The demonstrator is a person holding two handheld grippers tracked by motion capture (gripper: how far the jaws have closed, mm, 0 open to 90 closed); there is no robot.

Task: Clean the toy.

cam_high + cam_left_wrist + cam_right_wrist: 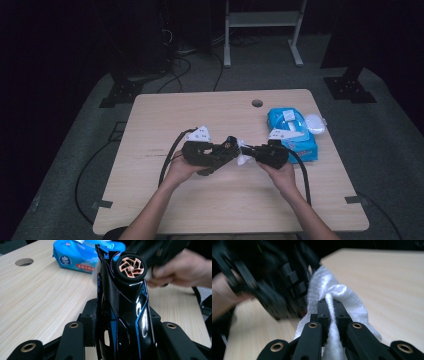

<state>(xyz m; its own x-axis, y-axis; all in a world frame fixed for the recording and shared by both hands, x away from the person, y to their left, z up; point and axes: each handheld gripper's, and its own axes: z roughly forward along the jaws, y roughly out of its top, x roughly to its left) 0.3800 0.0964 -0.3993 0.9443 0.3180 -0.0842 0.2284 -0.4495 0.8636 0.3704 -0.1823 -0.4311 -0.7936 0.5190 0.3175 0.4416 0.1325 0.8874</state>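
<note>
Black toy race car (125,312) w/ blue trim sits at frame centre in the left gripper view, long axis running bottom to top, one end pointing up toward the blue wet-wipes pack (82,255) at upper left; copper-spoked wheel (130,267) faces the cam. Left gripper (220,152) jaws partly closed, clamped on the car's sides. In the high view both hands meet mid-table (165,115), forearms in from the bottom, grippers roughly level & pointing at each other. Right gripper (331,315) jaws nearly shut, pinching a white wipe (342,293) pressed against the car.
</note>
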